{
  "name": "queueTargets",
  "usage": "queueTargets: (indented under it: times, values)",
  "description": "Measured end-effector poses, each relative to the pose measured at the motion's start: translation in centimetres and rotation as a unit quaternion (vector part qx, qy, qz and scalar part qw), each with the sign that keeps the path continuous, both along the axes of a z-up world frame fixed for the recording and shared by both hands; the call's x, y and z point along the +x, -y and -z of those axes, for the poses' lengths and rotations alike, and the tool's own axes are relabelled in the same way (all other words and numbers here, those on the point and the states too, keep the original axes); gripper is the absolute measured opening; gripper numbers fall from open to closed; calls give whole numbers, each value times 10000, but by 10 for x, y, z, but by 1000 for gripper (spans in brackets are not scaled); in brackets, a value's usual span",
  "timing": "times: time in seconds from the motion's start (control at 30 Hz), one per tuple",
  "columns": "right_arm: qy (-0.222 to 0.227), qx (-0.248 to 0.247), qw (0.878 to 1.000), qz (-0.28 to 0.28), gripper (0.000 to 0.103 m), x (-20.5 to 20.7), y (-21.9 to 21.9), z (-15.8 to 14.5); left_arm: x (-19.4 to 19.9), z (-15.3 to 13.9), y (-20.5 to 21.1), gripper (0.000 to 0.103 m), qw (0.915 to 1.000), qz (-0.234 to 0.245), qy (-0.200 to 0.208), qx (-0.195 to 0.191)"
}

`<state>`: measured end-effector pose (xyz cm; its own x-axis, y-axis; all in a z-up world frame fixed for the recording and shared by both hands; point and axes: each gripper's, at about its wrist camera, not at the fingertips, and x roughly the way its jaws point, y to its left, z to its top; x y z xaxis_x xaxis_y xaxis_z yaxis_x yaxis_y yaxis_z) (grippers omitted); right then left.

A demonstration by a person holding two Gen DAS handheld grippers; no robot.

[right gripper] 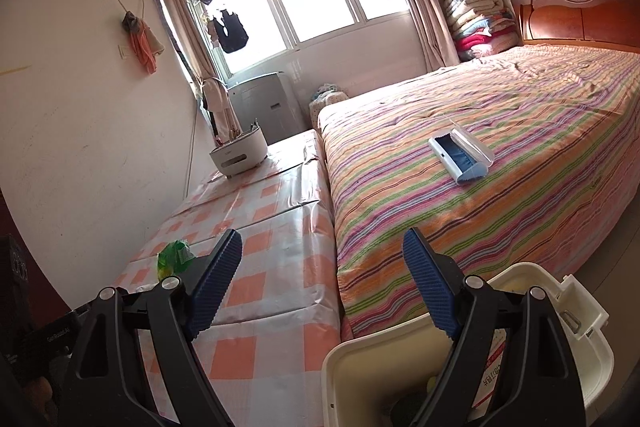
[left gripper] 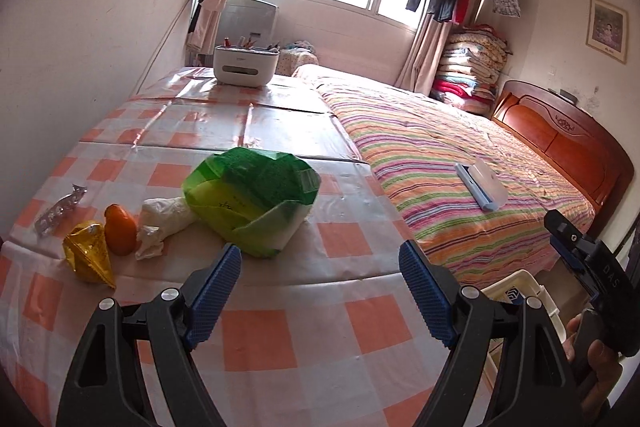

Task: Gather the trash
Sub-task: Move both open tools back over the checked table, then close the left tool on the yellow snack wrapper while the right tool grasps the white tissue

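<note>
Here, largest first:

Bed: the striped bed (right gripper: 480, 163) lay ahead and to the right of both grippers, a blue-and-white case (right gripper: 460, 159) resting on it.

Table: the orange-checked table (left gripper: 280, 327) ran beneath the left gripper and to the left of the right one, butted against the bed.

Bin: a white bin (right gripper: 400, 355) sat directly under the right gripper, its rim touching neither finger as far as could be seen.

Left gripper: the left gripper (left gripper: 320, 267) hung above the table with its blue pads spread wide, holding and touching nothing.

Right gripper: the right gripper (right gripper: 322, 259) hovered over the bin with its pads likewise spread wide and empty.

Green bag: the crumpled green bag (left gripper: 256, 199) sat on the table just ahead of the left gripper's left finger, apart from it.

Tissue: a white wad of tissue (left gripper: 160, 223) lay left of the bag, touching it.

Orange piece: an orange piece (left gripper: 120, 231) stood just left of the tissue.

Gold wrapper: a gold wrapper (left gripper: 88, 259) lay beside the orange piece, ahead and left of the left gripper.

Foil wrapper: a silver foil wrapper (left gripper: 60, 211) lay farthest left.
</note>
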<state>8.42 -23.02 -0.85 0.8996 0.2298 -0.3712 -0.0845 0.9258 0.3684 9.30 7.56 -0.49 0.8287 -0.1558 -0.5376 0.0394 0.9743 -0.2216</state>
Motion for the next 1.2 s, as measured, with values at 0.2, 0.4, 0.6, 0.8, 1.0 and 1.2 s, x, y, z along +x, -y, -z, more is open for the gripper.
queueTargets:
  times: [0.2,0.4,0.6,0.8,1.0,1.2]
  values:
    - [-105,21,9989,-447,81,11,-36,-1,-6,2,-65,79,9958,-913,-28,118]
    - [-277,-9,9917,-1254,81,23,-94,1,-13,15,-114,79,9896,-1411,-270,92]
    - [-395,-186,9736,-2242,81,35,-162,0,-5,31,-144,79,9845,-1612,-686,15]
    - [-609,-495,9533,-2918,81,49,-220,9,7,39,-158,79,9816,-1674,-915,-61]
    - [-819,-705,9372,-3317,81,69,-263,15,17,49,-164,79,9796,-1616,-1191,-28]
    - [-1138,-721,9234,-3594,78,96,-293,25,20,58,-172,79,9766,-1655,-1353,-251]
